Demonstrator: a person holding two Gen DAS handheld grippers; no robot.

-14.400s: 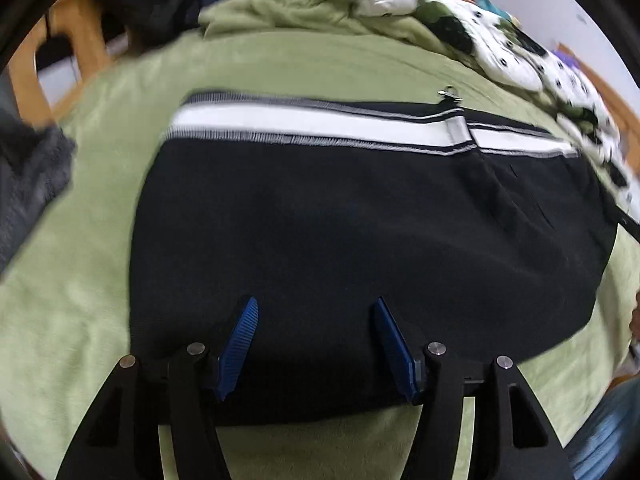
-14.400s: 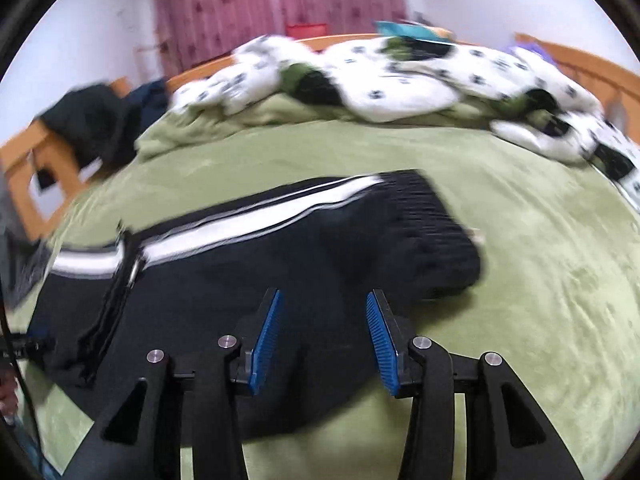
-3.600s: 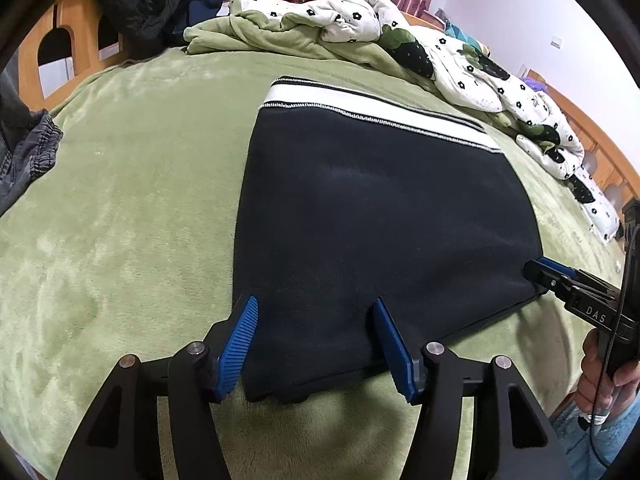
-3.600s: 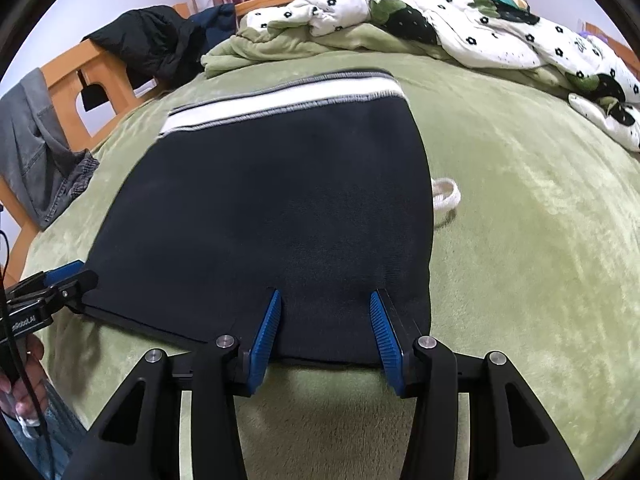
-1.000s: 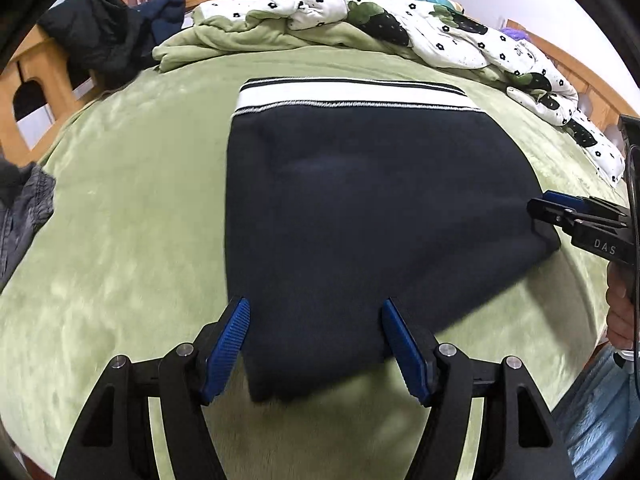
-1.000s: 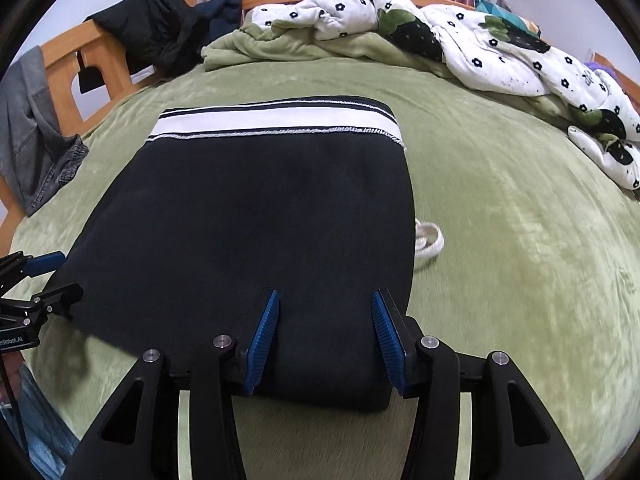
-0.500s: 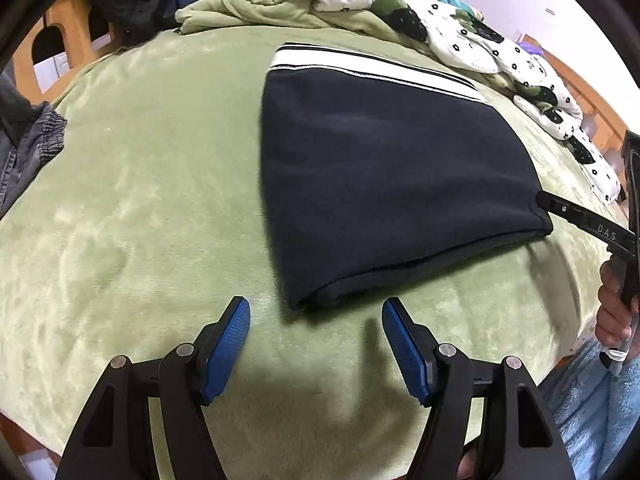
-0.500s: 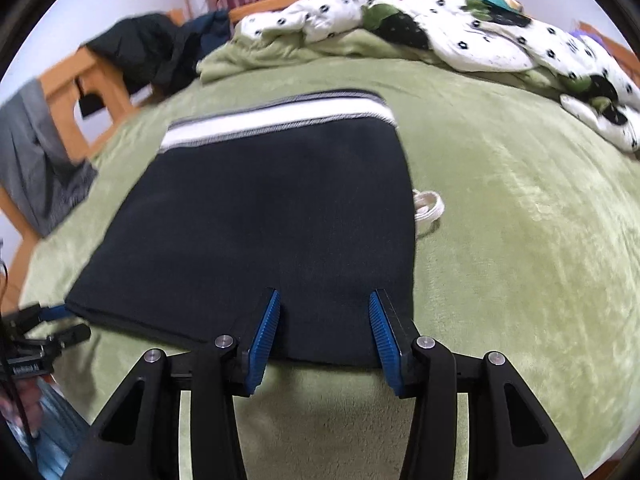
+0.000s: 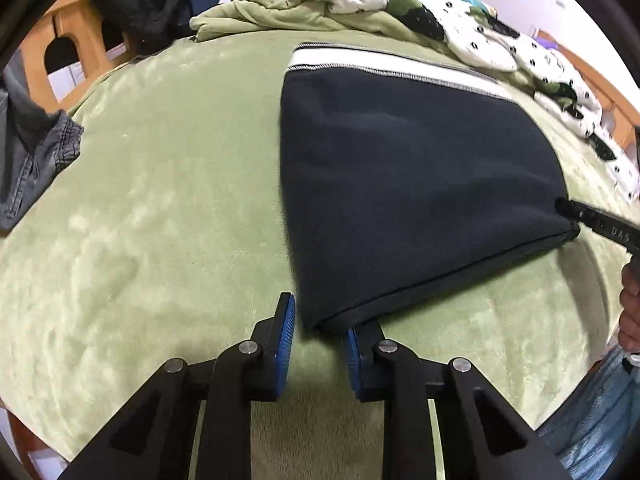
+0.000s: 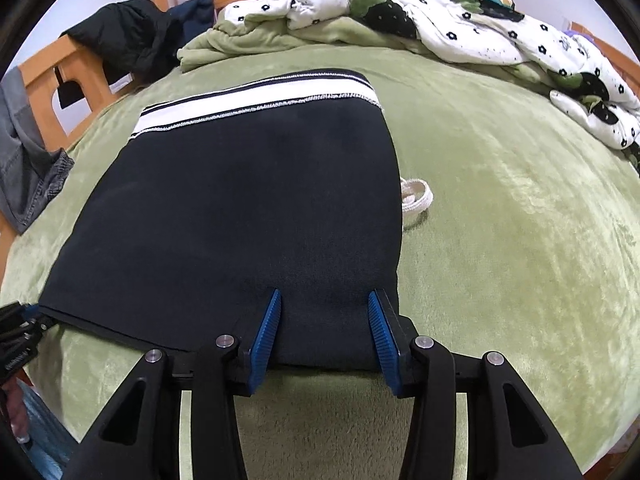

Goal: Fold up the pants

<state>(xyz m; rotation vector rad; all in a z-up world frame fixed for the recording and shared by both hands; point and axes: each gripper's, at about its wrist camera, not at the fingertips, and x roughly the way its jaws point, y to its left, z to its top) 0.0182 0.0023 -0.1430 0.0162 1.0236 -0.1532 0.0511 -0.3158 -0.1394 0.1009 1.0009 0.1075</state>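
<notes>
**Folded pants flat on bed, both tools at near edge**

Left tool (image 9: 318, 334): fingers apart, near left corner of folded pants (image 9: 400, 184) sits in the gap, blue pads not pressing it. Right tool (image 10: 324, 330): fingers spread, straddling the near right part of the pants (image 10: 248, 216), nothing clamped. From the left view the right tool (image 9: 600, 228) shows at the pants' right corner; its finger gap can't be read from that angle. From the right view the left tool (image 10: 18, 336) shows dark at the left corner.

Pants: black rectangle folded flat on green bed blanket (image 10: 500, 240), white stripe band (image 10: 256, 106) along the far edge. White cord loop (image 10: 416, 198) on the blanket, touching the pants' right edge.

Further back: grey jeans (image 9: 28, 160) at far left by the wooden bed frame (image 10: 48, 76). Black jacket (image 10: 124, 46) draped on the frame. Crumpled white flower-print quilt (image 10: 460, 20) along the far side of the bed.
</notes>
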